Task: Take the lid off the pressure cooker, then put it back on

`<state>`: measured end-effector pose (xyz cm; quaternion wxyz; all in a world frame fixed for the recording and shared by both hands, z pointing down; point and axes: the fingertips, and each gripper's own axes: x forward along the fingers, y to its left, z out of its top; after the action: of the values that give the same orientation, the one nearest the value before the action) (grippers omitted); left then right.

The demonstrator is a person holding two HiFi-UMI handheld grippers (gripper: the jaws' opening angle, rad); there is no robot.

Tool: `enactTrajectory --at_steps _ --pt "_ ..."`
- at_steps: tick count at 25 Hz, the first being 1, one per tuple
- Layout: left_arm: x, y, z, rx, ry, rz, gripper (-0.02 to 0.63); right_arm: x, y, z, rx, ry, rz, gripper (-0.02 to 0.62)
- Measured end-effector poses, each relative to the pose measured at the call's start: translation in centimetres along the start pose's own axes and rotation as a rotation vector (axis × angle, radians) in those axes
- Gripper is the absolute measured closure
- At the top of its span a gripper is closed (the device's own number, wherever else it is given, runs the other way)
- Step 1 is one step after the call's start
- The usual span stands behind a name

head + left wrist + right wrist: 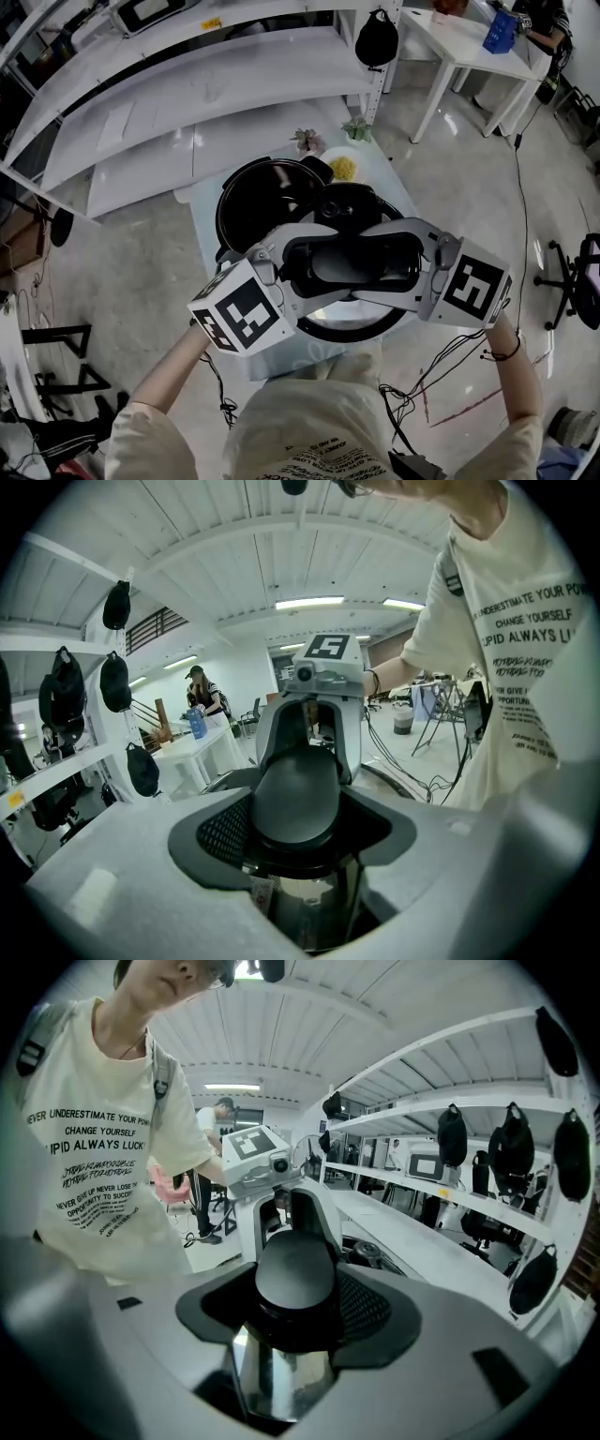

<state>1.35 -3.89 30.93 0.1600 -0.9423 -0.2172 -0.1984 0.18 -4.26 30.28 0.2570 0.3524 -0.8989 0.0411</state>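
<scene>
I have left gripper [298,841] and right gripper [292,1321] clamped on the black handle [298,794] of the shiny steel lid [349,326]; its sticker [261,892] is illegible.

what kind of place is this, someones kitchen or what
Most likely a lab or workshop, not a home kitchen: long white shelving, loose cables on a bare glossy floor, and a wheeled office chair. The open pressure cooker looks like a test prop here.
</scene>
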Motion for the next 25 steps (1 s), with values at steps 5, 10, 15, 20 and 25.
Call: enactTrajectory --at_steps 5,10,15,20,25 --pt "2.4 -0.5 0.8 -0.018 0.010 -0.002 0.313 -2.0 -0.1 -1.7 0.008 0.005 0.010 0.327" --pt "5.0 -0.8 1.2 -0.049 0.034 0.004 0.313 -3.8 -0.4 -3.6 0.016 -0.001 0.044 0.327" --pt "7.9 -0.9 1.9 -0.080 0.052 0.031 0.313 -5.9 -0.9 -5.7 0.008 -0.003 0.081 0.327" --pt "10.2 -0.9 1.6 -0.112 0.077 0.055 0.313 -6.9 -1.5 -7.8 0.000 0.008 0.122 0.327" --pt "12.2 -1.0 0.7 -0.146 0.103 0.077 0.313 -7.2 -1.8 -10.0 -0.010 0.008 0.167 0.327"
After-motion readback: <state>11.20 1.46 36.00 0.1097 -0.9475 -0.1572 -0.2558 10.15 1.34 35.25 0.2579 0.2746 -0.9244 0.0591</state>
